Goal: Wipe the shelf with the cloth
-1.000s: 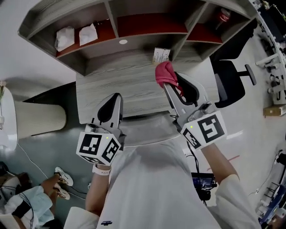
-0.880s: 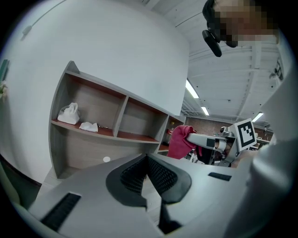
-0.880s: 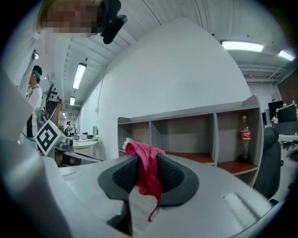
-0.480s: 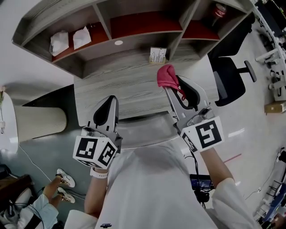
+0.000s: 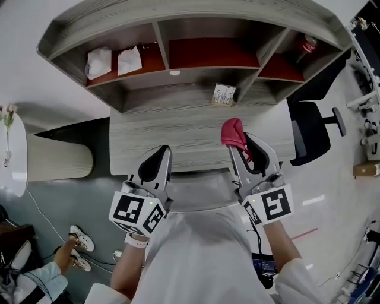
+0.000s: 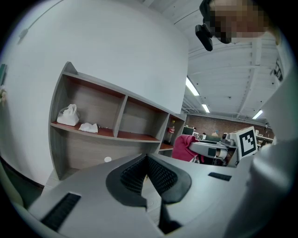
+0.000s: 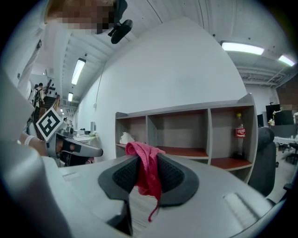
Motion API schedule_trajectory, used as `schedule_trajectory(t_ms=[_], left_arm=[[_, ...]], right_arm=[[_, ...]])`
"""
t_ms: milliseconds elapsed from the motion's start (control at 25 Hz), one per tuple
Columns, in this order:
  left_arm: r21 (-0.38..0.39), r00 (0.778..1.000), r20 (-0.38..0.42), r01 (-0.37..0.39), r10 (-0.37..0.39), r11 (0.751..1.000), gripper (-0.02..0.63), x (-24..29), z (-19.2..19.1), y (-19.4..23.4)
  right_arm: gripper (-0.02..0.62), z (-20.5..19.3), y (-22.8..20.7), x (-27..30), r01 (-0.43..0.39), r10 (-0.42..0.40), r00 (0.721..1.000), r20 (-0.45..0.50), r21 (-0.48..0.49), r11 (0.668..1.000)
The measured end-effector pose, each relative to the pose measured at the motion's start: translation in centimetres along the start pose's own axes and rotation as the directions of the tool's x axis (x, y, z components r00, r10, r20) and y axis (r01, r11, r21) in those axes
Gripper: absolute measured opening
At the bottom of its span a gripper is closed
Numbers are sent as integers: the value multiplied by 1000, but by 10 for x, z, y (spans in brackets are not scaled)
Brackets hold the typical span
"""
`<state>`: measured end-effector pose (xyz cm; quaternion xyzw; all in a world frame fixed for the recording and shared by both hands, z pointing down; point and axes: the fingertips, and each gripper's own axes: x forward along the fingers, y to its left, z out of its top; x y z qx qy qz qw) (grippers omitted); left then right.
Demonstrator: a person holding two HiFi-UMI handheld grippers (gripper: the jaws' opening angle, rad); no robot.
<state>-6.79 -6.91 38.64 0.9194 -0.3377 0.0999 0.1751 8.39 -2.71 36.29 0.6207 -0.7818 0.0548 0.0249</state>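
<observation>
Between right hand-held gripper (image 7: 148,163) jaws, pink cloth (image 7: 150,180), seemingly hanging lengthwise, tail downward.

Shelf (image 5: 196,16): matt grey woodgrain, red boards (image 5: 211,53). Cloth (image 5: 233,129): soft pink fabric. Right tongs (image 5: 236,142): smooth grey plastic, ribbed black pads (image 7: 173,175).

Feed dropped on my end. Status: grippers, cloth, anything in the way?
Right gripper shut on pink cloth, over desk, short of shelf. Left gripper shut, empty. White bags in left bay, bottle in right bay, small box on desk.
</observation>
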Motion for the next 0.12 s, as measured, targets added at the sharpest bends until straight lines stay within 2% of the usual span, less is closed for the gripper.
schedule_trajectory(t_ms=[120], left_arm=[[-2,1000,-3,-2,2,1000,6,-4,-3,0]], right_arm=[[115,-3,5,0,-11,11,1000,-11,6,1000]])
